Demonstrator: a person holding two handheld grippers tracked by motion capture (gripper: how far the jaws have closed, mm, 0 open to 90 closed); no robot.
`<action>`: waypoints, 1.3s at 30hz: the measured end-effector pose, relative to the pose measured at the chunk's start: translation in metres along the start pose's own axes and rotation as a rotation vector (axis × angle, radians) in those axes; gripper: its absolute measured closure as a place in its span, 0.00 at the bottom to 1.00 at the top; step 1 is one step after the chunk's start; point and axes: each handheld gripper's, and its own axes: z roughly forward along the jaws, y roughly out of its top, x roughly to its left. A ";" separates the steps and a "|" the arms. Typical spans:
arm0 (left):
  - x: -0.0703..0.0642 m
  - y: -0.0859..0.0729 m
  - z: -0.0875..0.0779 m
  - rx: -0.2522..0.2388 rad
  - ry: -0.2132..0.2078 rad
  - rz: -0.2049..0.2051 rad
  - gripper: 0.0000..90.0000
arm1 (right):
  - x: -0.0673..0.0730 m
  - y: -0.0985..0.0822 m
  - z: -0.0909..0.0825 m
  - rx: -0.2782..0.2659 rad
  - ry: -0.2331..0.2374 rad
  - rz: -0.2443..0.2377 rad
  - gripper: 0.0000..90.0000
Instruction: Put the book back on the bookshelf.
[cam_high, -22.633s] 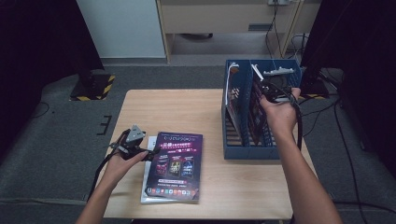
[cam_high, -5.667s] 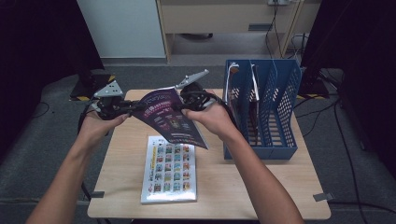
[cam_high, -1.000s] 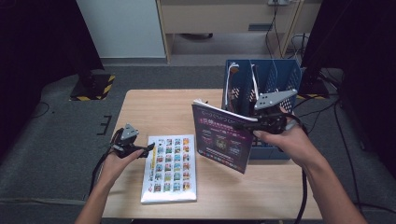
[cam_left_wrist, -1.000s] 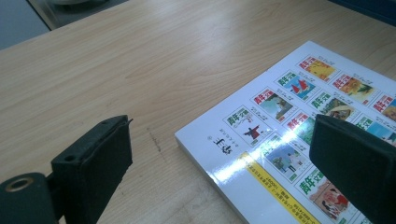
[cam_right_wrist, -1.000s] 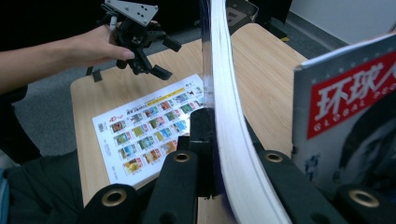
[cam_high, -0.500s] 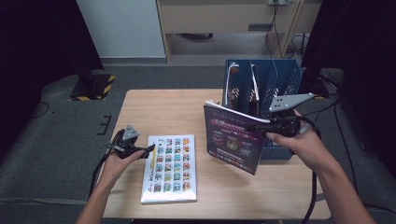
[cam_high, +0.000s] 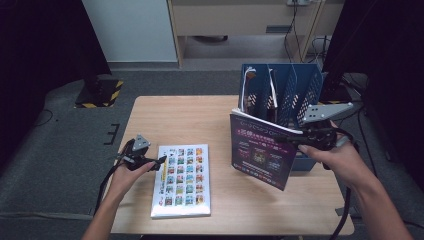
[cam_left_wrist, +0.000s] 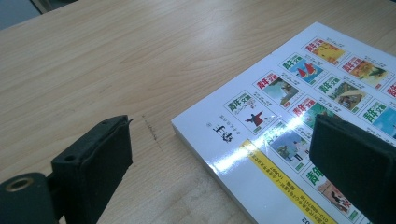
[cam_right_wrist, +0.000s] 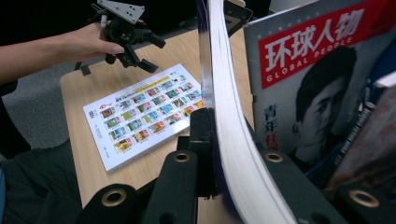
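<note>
A purple-covered magazine (cam_high: 261, 152) is held upright, slightly tilted, at the table's 3 o'clock, just before the blue file rack (cam_high: 295, 90), its white page edges bowed.

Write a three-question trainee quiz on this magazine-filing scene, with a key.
1. True or false: the right gripper is shut on the purple magazine.
2. What lies flat on the table by the left gripper? A. a white magazine B. a folder C. a tablet
3. What colour is the file rack behind the held magazine?

Key: 1. True; its jaws clamp the top edge. 2. A, the white magazine with small cover pictures. 3. Blue.
</note>
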 end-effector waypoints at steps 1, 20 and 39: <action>0.000 0.000 0.000 -0.002 0.001 -0.003 0.06 | 0.000 0.000 -0.002 -0.001 -0.003 0.003 0.92; 0.001 -0.003 0.002 0.010 -0.003 -0.010 0.06 | 0.000 0.003 -0.058 0.009 -0.074 0.028 0.92; -0.001 -0.003 0.003 0.017 -0.008 -0.005 0.06 | -0.009 0.014 -0.095 -0.021 -0.139 0.062 0.92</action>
